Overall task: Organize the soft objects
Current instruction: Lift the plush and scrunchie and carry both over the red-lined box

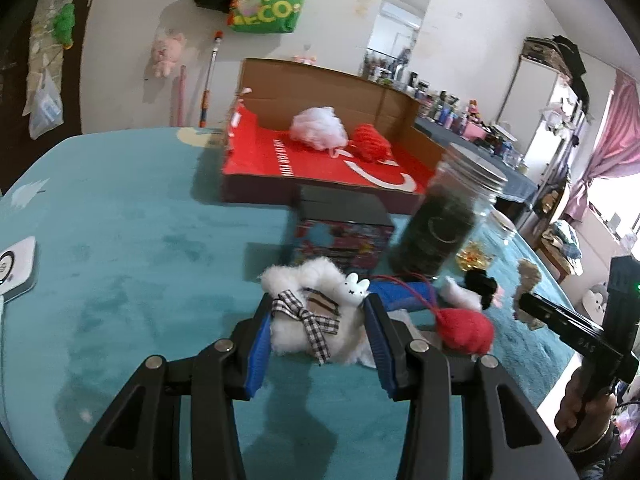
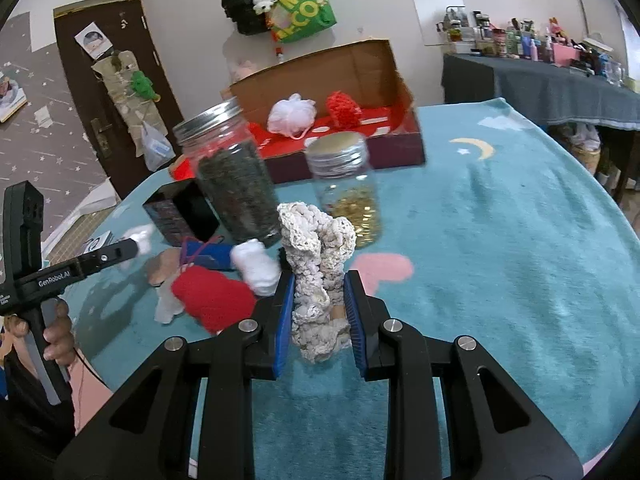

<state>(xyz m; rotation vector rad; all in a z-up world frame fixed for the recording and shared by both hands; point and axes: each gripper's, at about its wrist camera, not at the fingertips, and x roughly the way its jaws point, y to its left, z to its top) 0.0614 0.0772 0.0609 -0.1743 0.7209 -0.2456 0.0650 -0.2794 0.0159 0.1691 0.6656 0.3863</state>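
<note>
Cream crochet is clamped in the right gripper; the left gripper clasps a white pouch. Both seem bound for the box, where two soft things already lie.

Black hand-held gripper — blue pads, silver screws

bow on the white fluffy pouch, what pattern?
Black-and-white check bow, clearest in left wrist view.

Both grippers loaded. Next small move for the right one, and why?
Probably carry the cream crochet piece over the jars to the open cardboard box. The right gripper is already shut on it, and the box holds two soft items: white pouf, red yarn.
</note>
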